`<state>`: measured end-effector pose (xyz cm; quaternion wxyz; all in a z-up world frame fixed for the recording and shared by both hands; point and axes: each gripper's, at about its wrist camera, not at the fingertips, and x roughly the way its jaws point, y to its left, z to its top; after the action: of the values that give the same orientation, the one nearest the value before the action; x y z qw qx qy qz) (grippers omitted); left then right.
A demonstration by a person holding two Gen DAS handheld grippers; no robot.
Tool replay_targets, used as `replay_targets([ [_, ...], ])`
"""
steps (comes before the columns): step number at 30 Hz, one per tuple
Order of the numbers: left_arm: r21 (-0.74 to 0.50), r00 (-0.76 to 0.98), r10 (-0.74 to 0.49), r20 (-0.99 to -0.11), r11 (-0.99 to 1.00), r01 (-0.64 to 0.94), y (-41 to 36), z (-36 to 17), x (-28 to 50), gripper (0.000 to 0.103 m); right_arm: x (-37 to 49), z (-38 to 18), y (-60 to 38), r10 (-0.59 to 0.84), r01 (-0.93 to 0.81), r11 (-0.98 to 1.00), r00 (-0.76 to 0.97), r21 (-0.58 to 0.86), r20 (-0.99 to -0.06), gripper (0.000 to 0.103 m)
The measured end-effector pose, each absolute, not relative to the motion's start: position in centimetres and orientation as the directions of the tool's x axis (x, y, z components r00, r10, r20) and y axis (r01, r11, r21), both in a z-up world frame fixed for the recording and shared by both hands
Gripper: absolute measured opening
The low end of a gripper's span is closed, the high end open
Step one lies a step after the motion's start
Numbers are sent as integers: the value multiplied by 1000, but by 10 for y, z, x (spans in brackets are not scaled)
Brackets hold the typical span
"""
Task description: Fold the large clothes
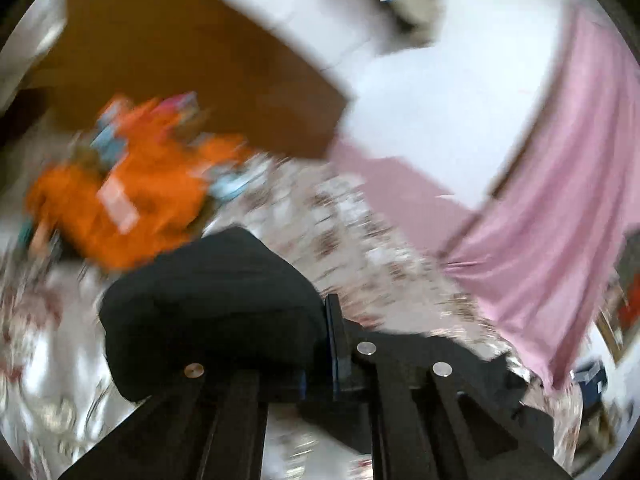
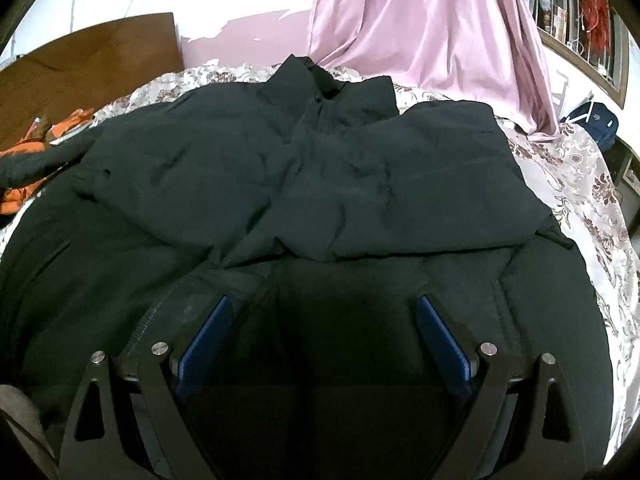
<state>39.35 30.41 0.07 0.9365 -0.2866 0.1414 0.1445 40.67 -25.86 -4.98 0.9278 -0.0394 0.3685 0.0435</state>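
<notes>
A large black padded jacket [image 2: 312, 176] lies spread on a floral bedspread [image 2: 580, 168], collar at the far side, with its right sleeve folded across the chest. My right gripper [image 2: 322, 316] is open, blue pads apart, just above the jacket's lower front. In the blurred left wrist view, my left gripper [image 1: 320, 340] is shut on a bunch of the black jacket fabric [image 1: 208, 304], held above the bedspread [image 1: 360, 232].
An orange garment [image 1: 132, 196] lies at the left by a brown wooden headboard [image 1: 168, 72]; it also shows in the right wrist view [image 2: 28, 148]. A pink curtain [image 2: 432, 32] hangs behind the bed. A dark blue bag [image 2: 596, 124] sits at the right.
</notes>
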Motion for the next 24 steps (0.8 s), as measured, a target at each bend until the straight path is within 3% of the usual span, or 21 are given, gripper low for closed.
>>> replay_targets([
  [4,-400,970,51,-236,905,-144,247,64,415,7,399,-45,-258,61,-97,995,750,-19,-658,90],
  [13,-347,925,-325,-195,905,245,102,126,461,7,375,16,-292,101,-67,994,841,84,-532,90],
  [17,-339,850,-469,-239,861,380,36,112,467,7,368,26,-314,70,-36,997,852,75,-519,90],
  [24,-390,675,-616,-407,785,481,-50,46,483,8,360,15,-357,20,44,994,831,101,-556,90],
])
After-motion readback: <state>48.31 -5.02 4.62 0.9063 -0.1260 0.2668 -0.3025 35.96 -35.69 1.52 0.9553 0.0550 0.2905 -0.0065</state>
